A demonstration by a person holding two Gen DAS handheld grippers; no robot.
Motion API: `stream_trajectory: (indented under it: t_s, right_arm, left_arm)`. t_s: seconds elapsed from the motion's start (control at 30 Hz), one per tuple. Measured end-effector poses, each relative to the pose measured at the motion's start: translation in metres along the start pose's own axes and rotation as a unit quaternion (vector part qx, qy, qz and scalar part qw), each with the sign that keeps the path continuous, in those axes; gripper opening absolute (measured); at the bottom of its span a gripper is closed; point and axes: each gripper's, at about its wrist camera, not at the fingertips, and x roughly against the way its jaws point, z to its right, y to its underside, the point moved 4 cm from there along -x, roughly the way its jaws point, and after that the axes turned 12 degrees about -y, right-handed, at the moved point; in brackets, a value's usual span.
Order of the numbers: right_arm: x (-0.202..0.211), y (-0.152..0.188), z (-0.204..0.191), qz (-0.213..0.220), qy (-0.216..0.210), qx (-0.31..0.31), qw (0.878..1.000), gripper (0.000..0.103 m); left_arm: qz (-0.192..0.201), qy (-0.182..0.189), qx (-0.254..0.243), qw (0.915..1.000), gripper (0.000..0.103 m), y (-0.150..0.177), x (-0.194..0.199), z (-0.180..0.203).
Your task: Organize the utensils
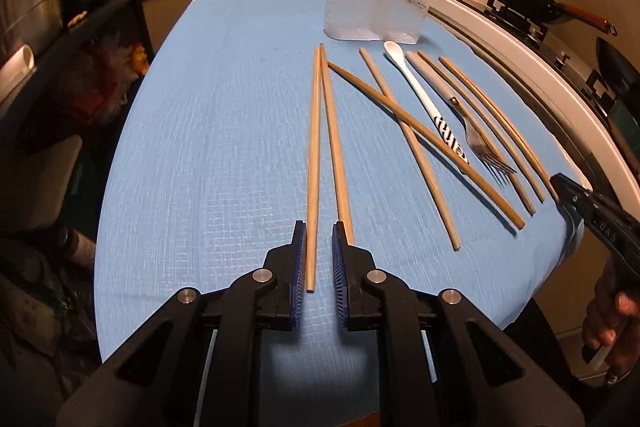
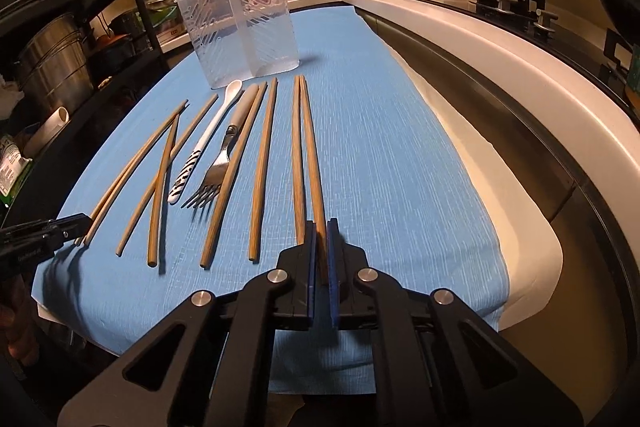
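1. Left gripper (image 1: 319,247): jaws part-open, straddling the near end of one chopstick of the left pair (image 1: 325,147). That stick lies between the pads, no clear pinch; its partner runs just outside the right pad. Both flat on the blue cloth (image 1: 200,147).
2. Right gripper (image 2: 322,247): jaws nearly closed, narrow gap, around the near end of one stick of the right pair (image 2: 304,155). Real clamp or not: can't tell. The second stick of that pair sits just left of the left pad.
3. Between the two grippers, further ahead: two crossed chopsticks (image 1: 404,131), a white spoon with striped handle (image 1: 424,103), a grey-handled fork (image 1: 476,139) with tines pointing near, and two more single chopsticks (image 2: 248,167).
4. Farthest: clear plastic container (image 2: 240,23) upright at the cloth's far end, internal divider visible, nothing seen in either compartment. Spoon bowl lies just short of its base.
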Motion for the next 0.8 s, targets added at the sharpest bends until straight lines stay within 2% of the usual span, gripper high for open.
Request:
stream_trajectory:
  t_s: [0.1,0.2,0.27,0.33,0.6,0.8]
  right_arm:
    - [-0.002,0.000,-0.002,0.003,0.002,0.004,1.000,0.008]
    - [-0.002,0.001,-0.004,0.004,0.004,0.016,1.000,0.011]
    - [-0.002,0.002,-0.006,0.002,0.003,0.021,1.000,0.011]
    - [-0.001,0.002,-0.005,-0.001,-0.002,0.021,1.000,0.005]
    - [0.001,0.006,-0.006,0.015,0.001,0.034,0.999,0.006]
    - [0.001,0.007,-0.006,0.022,-0.001,0.039,0.999,0.006]
  left_arm:
    - [0.013,0.004,-0.003,0.9999,0.013,0.001,0.002,0.007]
    - [0.024,0.006,-0.001,0.9997,0.007,0.001,0.002,0.010]
    - [0.025,0.009,0.006,0.9996,0.006,0.001,0.002,0.008]
    - [0.023,0.015,0.023,0.9994,0.006,0.001,0.002,0.005]
    - [0.046,-0.023,0.040,0.9979,0.006,0.011,0.008,0.011]
    - [0.074,-0.033,0.068,0.9944,0.006,0.018,0.011,0.011]
